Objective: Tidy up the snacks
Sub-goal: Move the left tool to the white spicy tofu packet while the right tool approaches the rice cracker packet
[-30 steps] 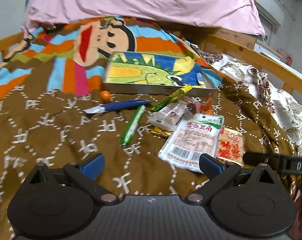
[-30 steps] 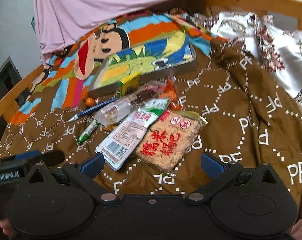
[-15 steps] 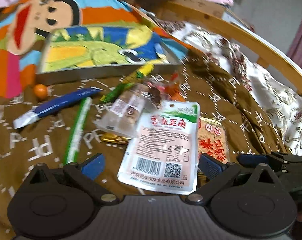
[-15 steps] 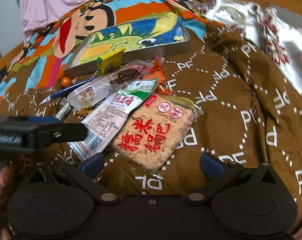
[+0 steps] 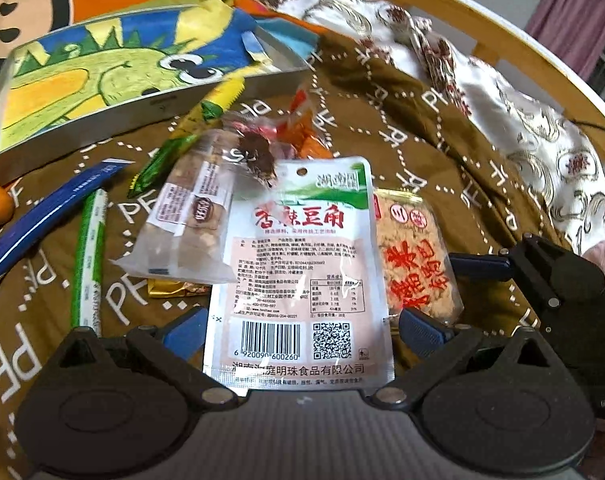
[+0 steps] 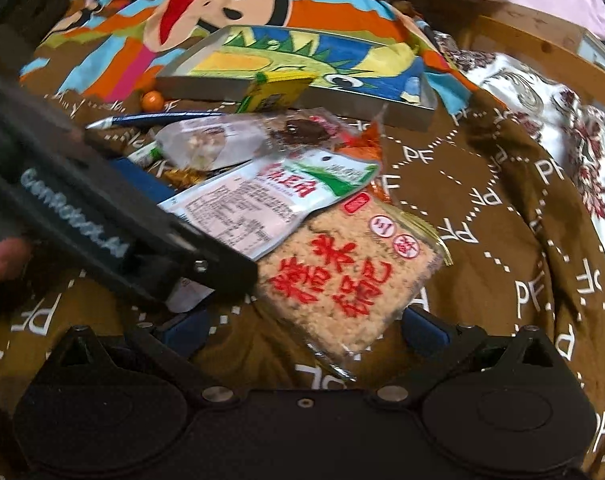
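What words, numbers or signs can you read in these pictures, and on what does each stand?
"香辣豆角": white bean snack packet.
"6 920090 600260": under that packet's barcode.
"湖南洞庭明珠食品有限公司": that packet's bottom edge.
"糯米锅巴": rice crust packet.
"川" and "酥": red circles on the same packet.
"GenRobot.AI": side of the left gripper.
"PF": repeated on the brown blanket.
Other packets' small print: too small or blurred to read.

Brown lettered blanket (image 5: 402, 128) on a wooden-railed bed (image 5: 502, 36), pink curtain (image 5: 574, 12) by a window.

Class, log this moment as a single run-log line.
left gripper: open, straddling white pouch | right gripper: open, over rice cracker pack | tray: holds no snacks
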Demonstrator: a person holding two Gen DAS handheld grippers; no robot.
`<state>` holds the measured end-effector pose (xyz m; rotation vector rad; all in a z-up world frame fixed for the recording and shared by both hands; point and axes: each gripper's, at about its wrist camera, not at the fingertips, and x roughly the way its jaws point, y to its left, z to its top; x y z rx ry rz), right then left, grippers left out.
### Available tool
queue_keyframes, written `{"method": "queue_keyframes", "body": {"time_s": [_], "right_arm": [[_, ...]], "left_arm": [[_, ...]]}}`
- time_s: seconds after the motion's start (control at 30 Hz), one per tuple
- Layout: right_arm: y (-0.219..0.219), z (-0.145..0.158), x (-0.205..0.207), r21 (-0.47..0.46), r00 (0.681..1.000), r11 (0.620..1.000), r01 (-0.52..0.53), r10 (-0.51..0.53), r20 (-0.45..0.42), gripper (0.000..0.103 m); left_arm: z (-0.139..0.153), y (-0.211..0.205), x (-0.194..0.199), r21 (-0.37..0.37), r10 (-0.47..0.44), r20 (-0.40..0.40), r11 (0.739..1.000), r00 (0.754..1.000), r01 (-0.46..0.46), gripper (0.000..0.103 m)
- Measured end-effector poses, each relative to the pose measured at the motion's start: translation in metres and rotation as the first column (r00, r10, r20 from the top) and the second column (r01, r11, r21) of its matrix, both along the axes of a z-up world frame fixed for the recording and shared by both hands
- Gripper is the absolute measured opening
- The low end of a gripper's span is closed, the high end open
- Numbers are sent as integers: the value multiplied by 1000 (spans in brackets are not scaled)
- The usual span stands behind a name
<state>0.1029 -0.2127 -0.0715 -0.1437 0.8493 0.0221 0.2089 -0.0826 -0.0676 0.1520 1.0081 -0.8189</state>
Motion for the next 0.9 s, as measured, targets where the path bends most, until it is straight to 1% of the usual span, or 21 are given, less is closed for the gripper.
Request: {"method": "queue_keyframes", "body": {"time_s": [0.27, 0.37, 0.47, 0.6, 0.67, 0.7, 0.8, 0.87, 0.9], "right_arm": [[2, -2, 2, -16, 1000, 1000, -2, 2, 0, 102], [2, -4, 2, -18, 1000, 1000, 1, -1, -1, 102], [1, -4, 2, -19, 1000, 1000, 7, -7, 3, 102], [-7, -2, 2, -31, 998, 998, 54, -53, 33, 102], [-13, 0, 2, -37, 994, 994, 101, -99, 56, 98], [-16, 0, 3, -38, 991, 992, 120, -118, 65, 97], [-24, 0, 5, -16, 988, 991, 136, -134, 72, 96], [-25, 0, 7, -19, 989, 991, 129, -127, 81, 90], [-25, 0, 7, -22, 988, 992, 127, -125, 87, 89]], "left_arm": [[-8, -9, 12, 22, -19, -26, 1000, 999, 20, 103], [-9, -10, 14, 23, 1, -33, 1000, 999, 0, 103], [-10, -12, 13, 34, 34, -31, 999, 999, -32, 100], [-6, -11, 11, 35, 46, -28, 998, 999, -45, 95], [-4, -9, 11, 33, 58, -34, 998, 998, -57, 93], [-3, -7, 12, 29, 68, -39, 997, 997, -66, 91], [-2, -2, 14, 19, 100, -56, 995, 993, -99, 88], [-2, 0, 14, 13, 117, -62, 993, 991, -117, 86], [-2, 0, 13, 13, 124, -62, 992, 990, -123, 85]]}}
